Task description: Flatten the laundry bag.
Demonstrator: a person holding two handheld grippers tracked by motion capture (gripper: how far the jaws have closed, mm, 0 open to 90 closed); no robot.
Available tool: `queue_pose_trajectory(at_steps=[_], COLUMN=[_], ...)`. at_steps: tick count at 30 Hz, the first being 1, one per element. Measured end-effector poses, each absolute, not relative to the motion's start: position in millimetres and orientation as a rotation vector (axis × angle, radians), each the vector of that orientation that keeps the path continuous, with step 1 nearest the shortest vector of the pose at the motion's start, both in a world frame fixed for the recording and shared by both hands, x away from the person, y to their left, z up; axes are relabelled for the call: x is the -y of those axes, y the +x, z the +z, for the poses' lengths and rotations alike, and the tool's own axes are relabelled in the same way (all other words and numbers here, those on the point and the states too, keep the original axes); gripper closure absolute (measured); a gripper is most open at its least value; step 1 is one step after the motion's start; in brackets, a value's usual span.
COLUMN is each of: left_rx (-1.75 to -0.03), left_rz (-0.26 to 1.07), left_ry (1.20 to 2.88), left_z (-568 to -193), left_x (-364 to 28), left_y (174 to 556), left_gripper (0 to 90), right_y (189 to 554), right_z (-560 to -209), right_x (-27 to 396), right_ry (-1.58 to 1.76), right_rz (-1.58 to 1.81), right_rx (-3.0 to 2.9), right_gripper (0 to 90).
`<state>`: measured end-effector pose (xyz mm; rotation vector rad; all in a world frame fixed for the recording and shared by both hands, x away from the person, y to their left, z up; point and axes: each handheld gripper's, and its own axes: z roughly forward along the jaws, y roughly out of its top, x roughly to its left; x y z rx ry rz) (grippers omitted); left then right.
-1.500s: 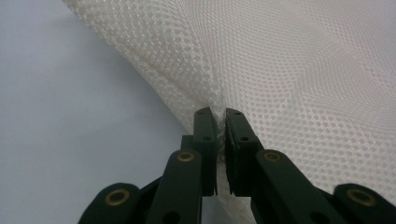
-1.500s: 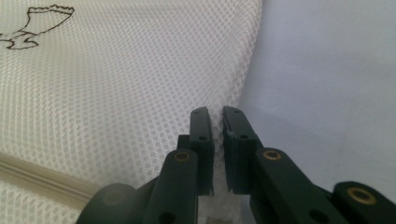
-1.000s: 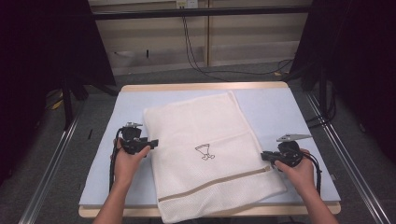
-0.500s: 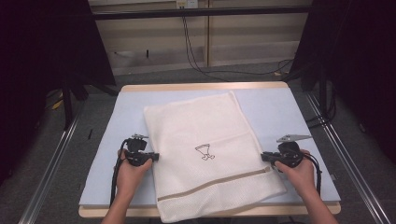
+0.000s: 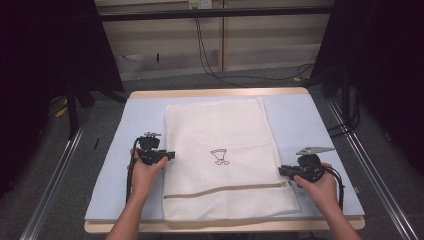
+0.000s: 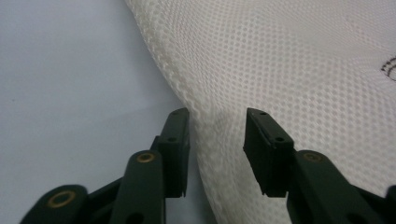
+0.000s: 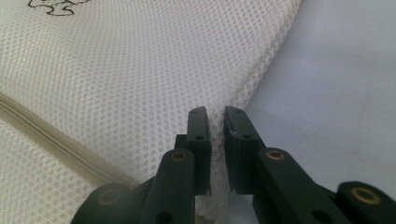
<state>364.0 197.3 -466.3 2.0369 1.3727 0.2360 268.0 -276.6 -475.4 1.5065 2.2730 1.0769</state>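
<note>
Pinching mesh bag edge: R gripper view.

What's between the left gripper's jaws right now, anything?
In the left gripper view, the mesh bag's raised side edge sits between the left gripper's jaws, which have just been opening; the pads don't press it.

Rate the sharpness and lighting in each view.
High view: even light on the mesh bag and blue mat, surroundings dark, slightly soft. Left gripper view: mesh weave crisp ahead, the left gripper near the lens a little soft. Right gripper view: weave sharp, the right gripper clamped on the bag's edge, no glare.
</note>
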Motion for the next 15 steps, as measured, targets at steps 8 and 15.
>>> queue_pose_trajectory(at_steps=[8, 15], left_rx=[-1.42, -1.379], left_rz=[0.137, 0.17], left_ry=[2.027, 2.081], left_z=[-464, -467], left_x=[-212, -204], left_y=[335, 329], left_gripper=[53.5, 74.0], right_y=[266, 266], right_z=[-476, -477], right_x=[275, 273], right_ry=[1.503, 1.508], right_rz=[1.063, 1.057], right_rx=[-2.269, -2.261], right_gripper=[81.3, 81.5])
